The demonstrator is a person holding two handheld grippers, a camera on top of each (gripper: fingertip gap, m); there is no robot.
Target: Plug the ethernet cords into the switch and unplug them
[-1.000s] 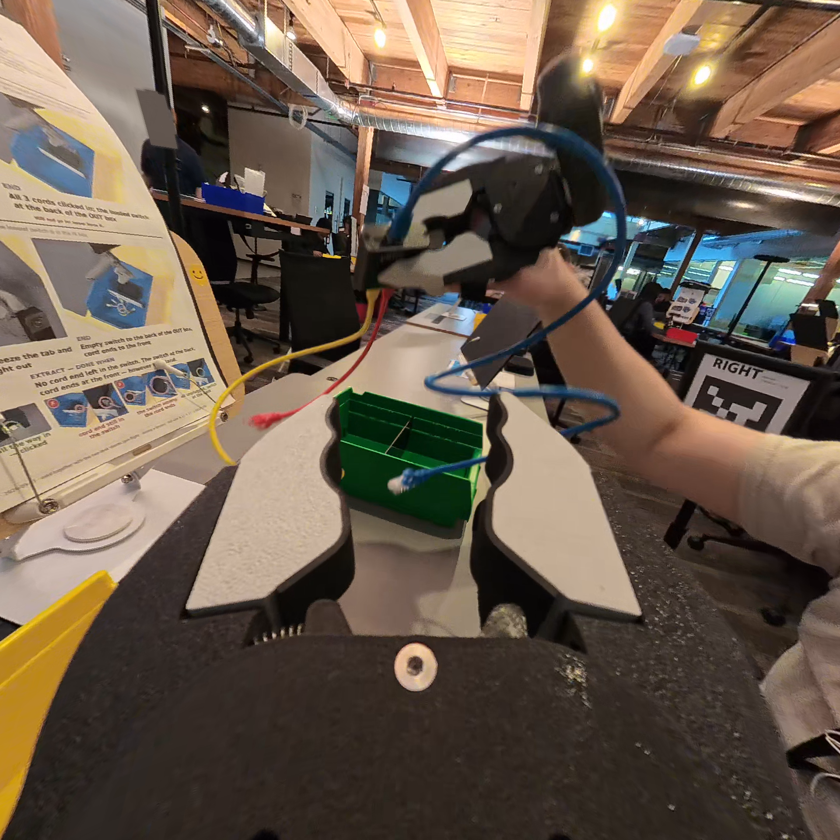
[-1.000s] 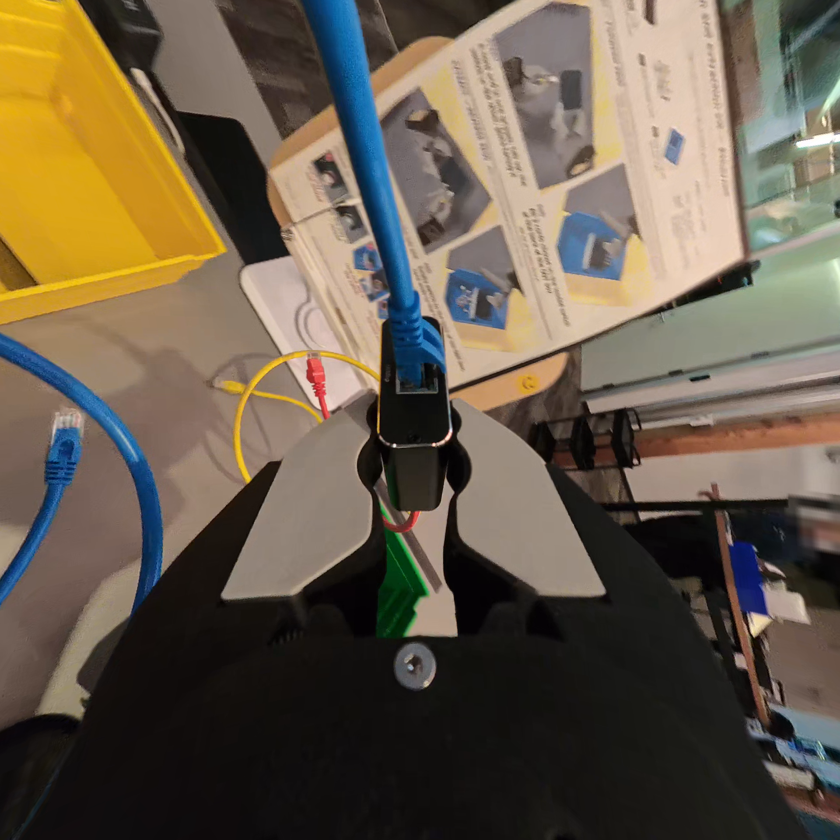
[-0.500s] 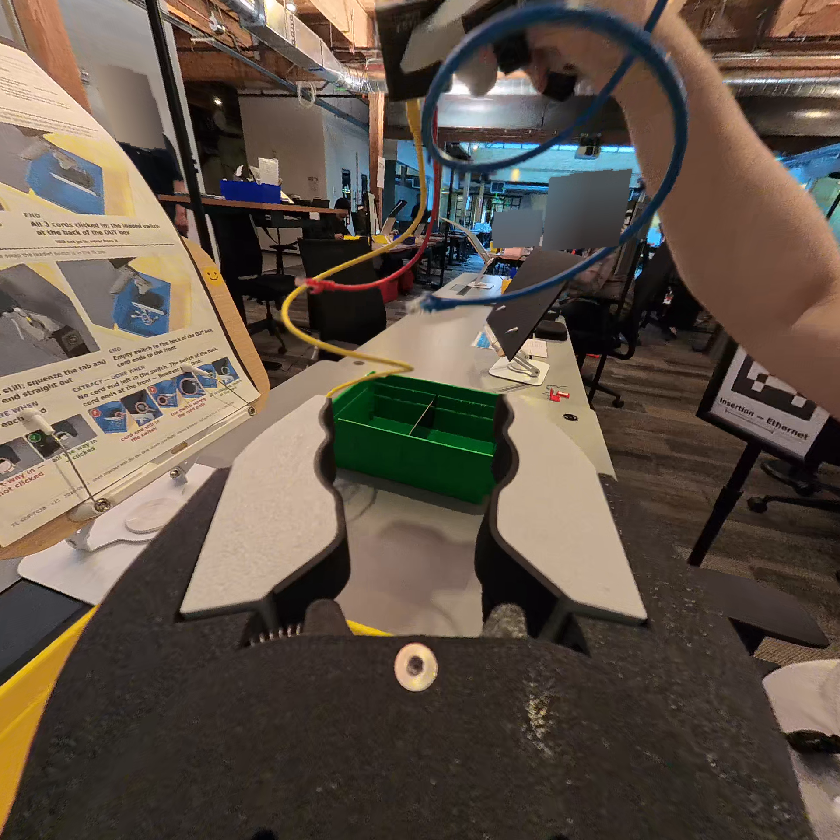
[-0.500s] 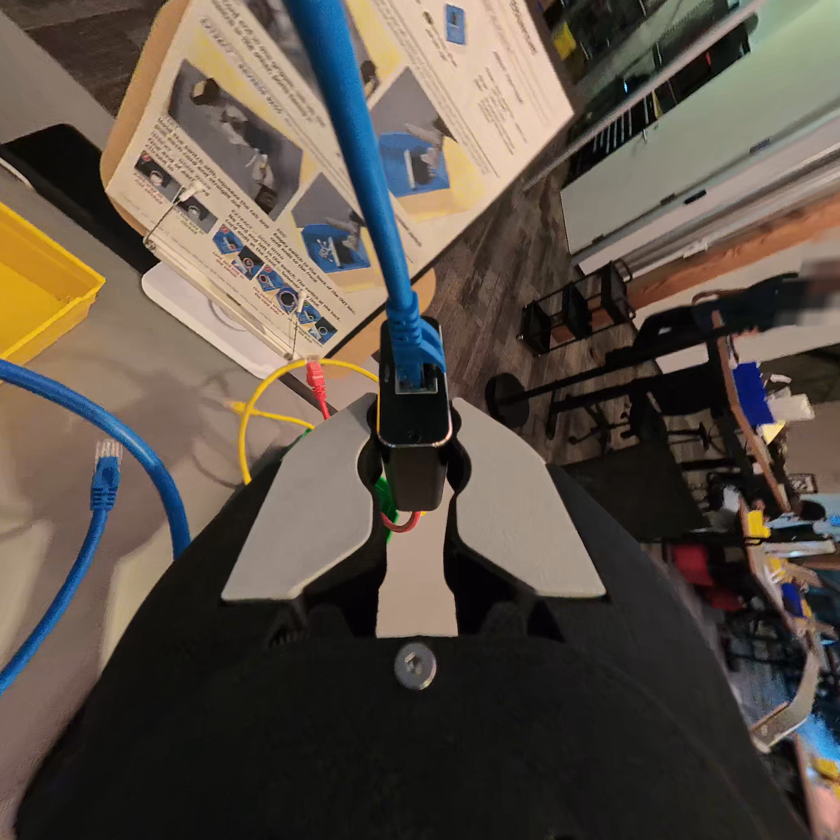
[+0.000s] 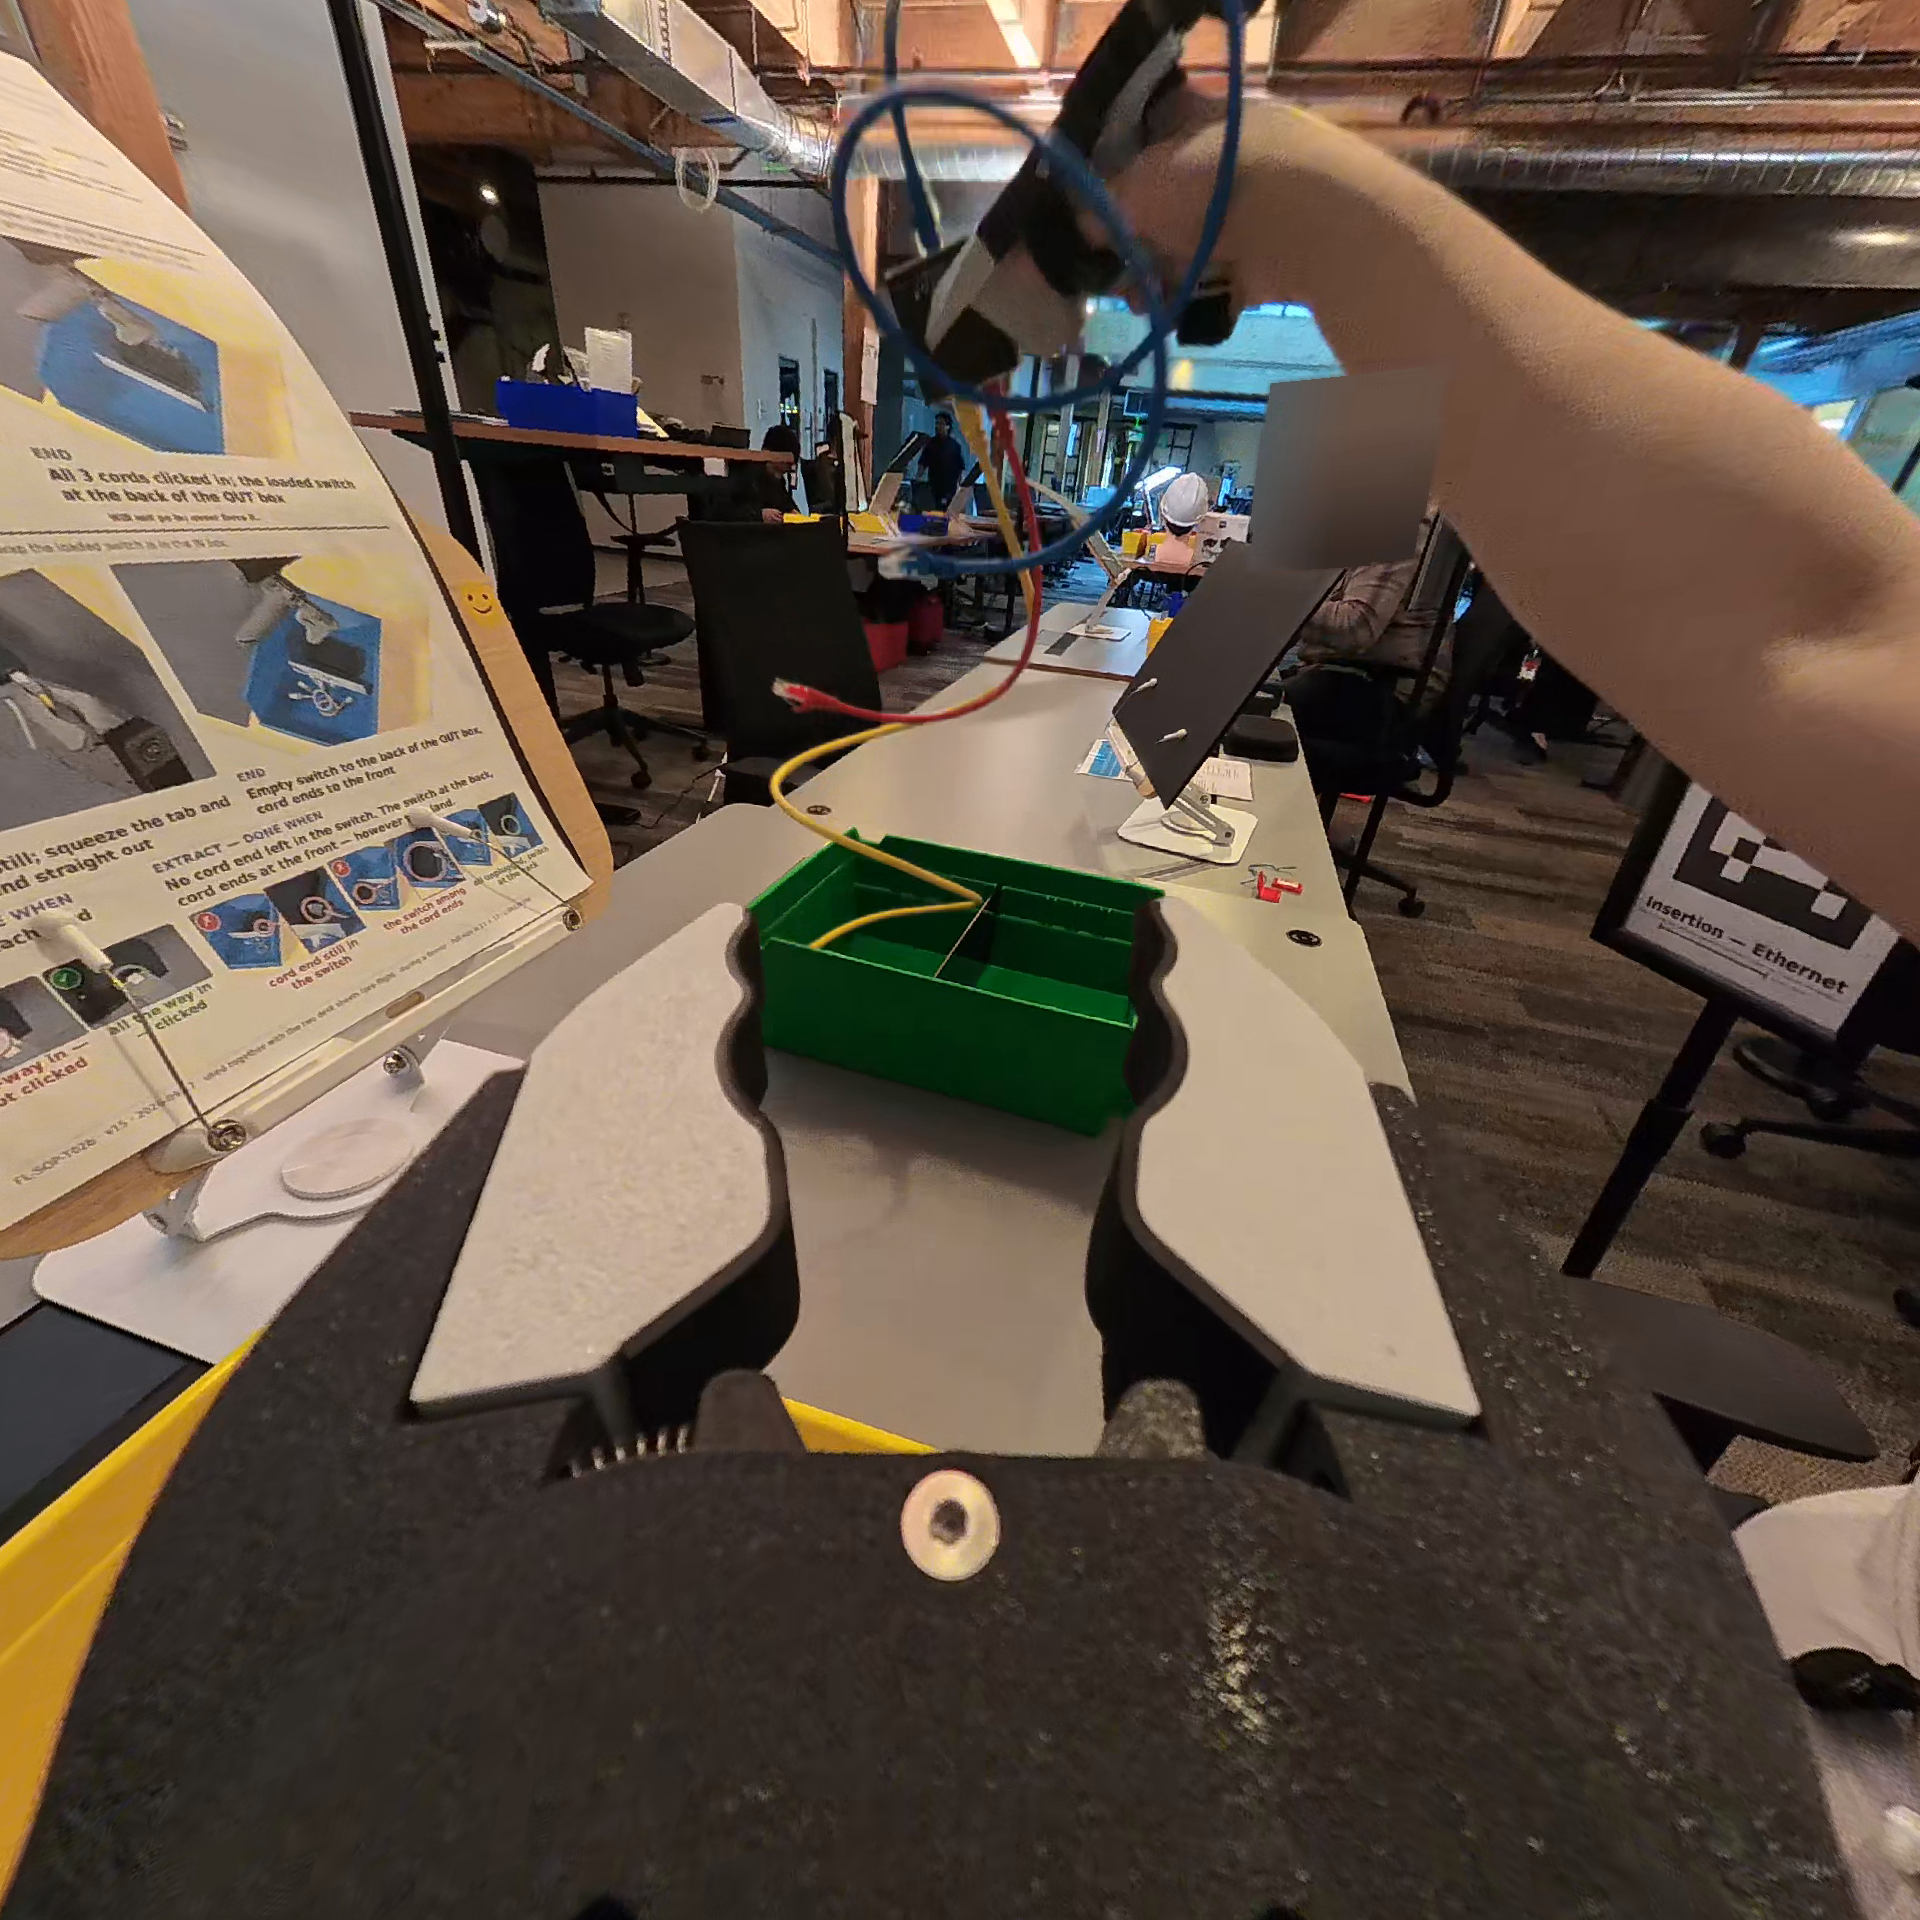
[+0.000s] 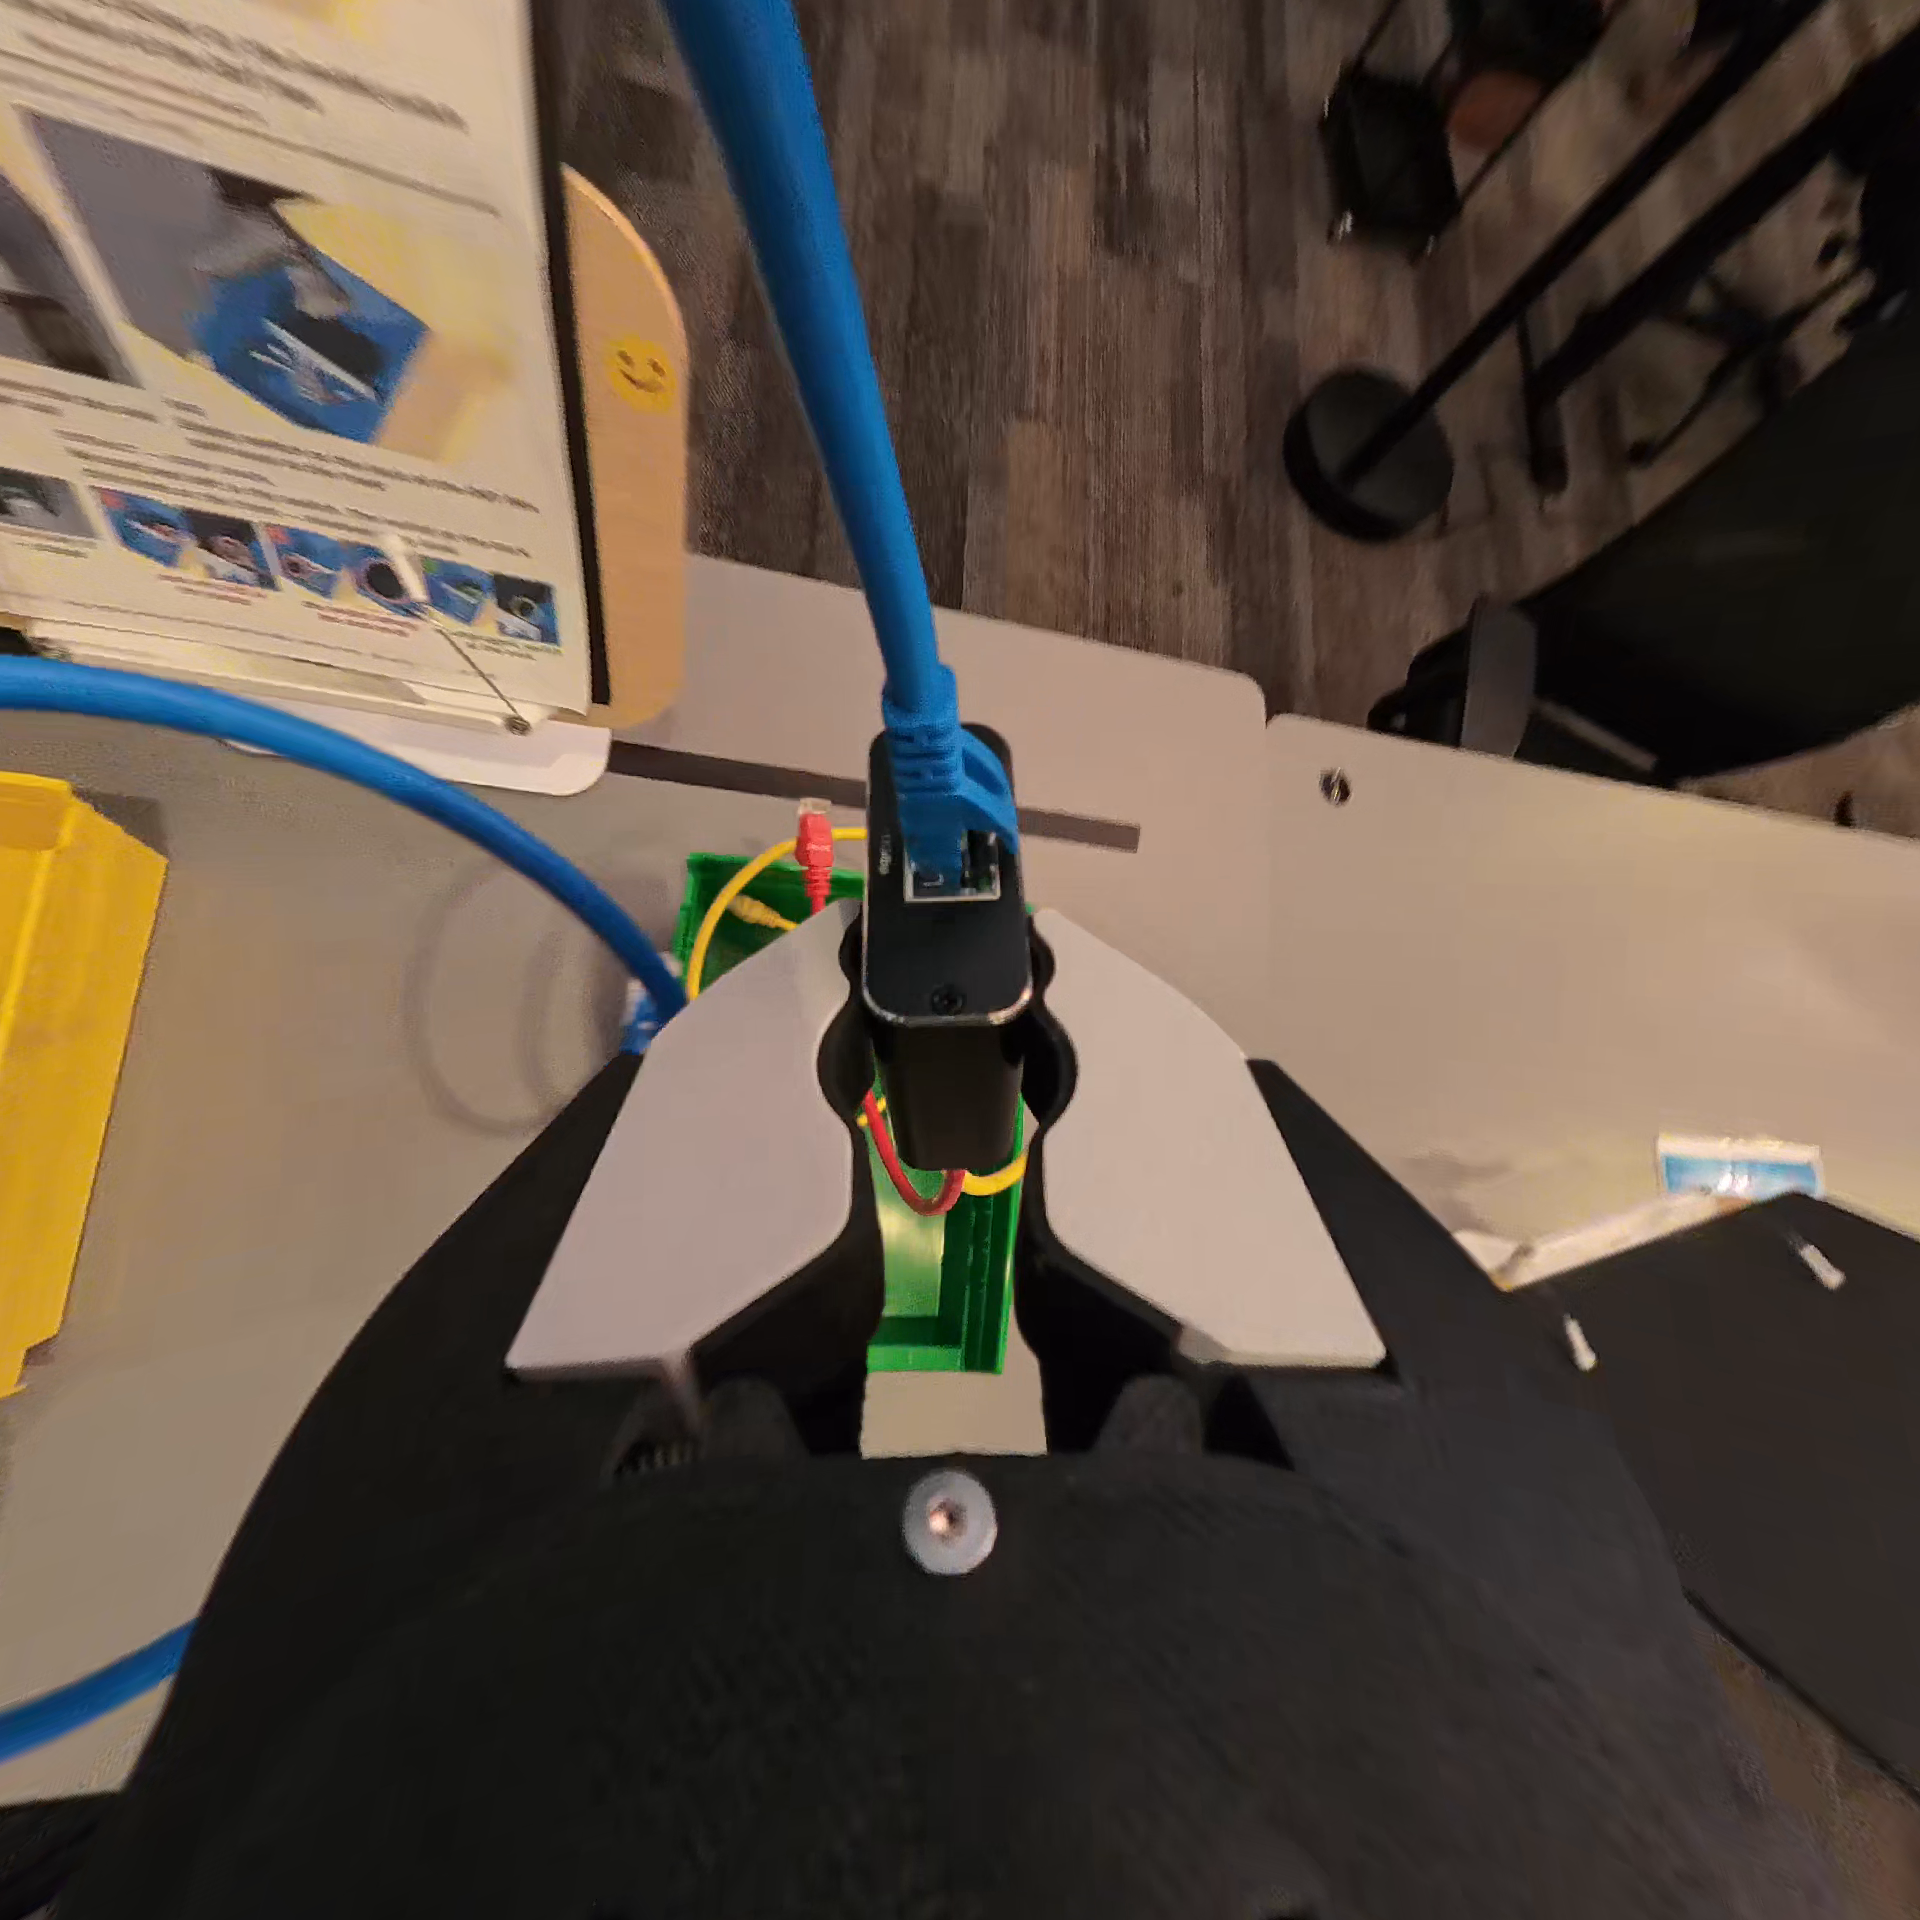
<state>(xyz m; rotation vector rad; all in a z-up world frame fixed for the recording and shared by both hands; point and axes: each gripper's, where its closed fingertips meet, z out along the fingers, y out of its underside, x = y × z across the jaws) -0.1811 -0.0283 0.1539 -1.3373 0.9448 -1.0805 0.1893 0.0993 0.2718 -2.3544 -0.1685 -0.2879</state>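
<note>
Switch (image 6: 948, 997) up in the air, a slim black box clamped between the two fingers of the right tool (image 6: 948, 1023), which is closed tight on its sides. Blue cord (image 6: 831, 343) is plugged into the port end of the switch and runs up out of the right wrist view, then swings round in a big loop on the left. In the left wrist view that same right tool (image 5: 1003, 281) is high above the far part of the tabletop (image 5: 935, 1226), a bare forearm (image 5: 1558, 436) behind it, the blue cord looping around the tool.

Red cord (image 5: 914, 712) and yellow cord (image 5: 831, 774) hang down from the switch. The red plug dangles free in the air; the yellow cord curls down into the green box (image 5: 951, 1003), its end lying in the left compartment. The box sits on the grey tabletop, straight ahead of the left tool (image 5: 951, 1091).

Left tool is wide open, fingers well apart, holding nothing, low and near, with the green box framed in the gap. Instruction board (image 5: 229, 727) stands on its stand at the left, a yellow bin (image 5: 62, 1621) at the near left edge. A black tablet stand (image 5: 1216, 686) is farther along on the right.
</note>
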